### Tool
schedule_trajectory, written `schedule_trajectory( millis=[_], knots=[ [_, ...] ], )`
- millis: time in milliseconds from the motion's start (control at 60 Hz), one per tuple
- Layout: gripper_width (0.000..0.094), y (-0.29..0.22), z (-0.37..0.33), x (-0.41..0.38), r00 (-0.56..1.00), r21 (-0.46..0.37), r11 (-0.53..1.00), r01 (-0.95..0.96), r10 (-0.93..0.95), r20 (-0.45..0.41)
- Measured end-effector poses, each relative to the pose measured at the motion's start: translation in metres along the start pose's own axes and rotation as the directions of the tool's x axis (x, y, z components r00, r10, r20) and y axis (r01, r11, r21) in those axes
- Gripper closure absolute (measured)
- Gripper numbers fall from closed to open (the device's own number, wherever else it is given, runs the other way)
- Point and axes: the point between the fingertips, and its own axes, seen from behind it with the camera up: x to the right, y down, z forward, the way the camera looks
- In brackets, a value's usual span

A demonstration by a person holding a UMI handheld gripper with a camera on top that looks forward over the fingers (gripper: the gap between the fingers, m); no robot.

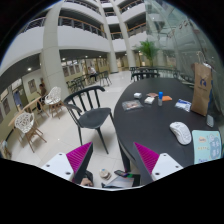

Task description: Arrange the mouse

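A white computer mouse (180, 132) lies on the dark round table (150, 125), ahead and to the right of my gripper (113, 158). A pale blue mouse pad (208, 146) lies just right of the mouse, at the table's near right edge. My two fingers with magenta pads (78, 160) stand wide apart with nothing between them, held above the floor and the table's near left edge.
A black chair (90, 108) stands left of the table. A brown box (203, 88) stands upright at the table's far right. Small items (150, 100) lie at the table's far side. White chairs (27, 125) stand further left in the hall.
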Motion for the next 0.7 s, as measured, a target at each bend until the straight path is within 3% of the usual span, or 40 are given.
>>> schedule_trajectory(
  millis=[350, 483, 633, 700],
  knots=[
    [0.0103, 0.015, -0.018, 0.194, 0.946, -0.014, 1.000, -0.001, -0.004, -0.324],
    [0.0105, 0.015, 0.001, 0.252, 0.925, -0.042, 0.999, -0.001, -0.015, -0.379],
    [0.0105, 0.014, 0.039, 0.285, 0.929, -0.093, 0.995, -0.029, -0.008, -0.370],
    [0.0133, 0.004, 0.052, 0.296, 0.926, -0.077, 0.995, -0.057, 0.024, -0.377]
  ],
)
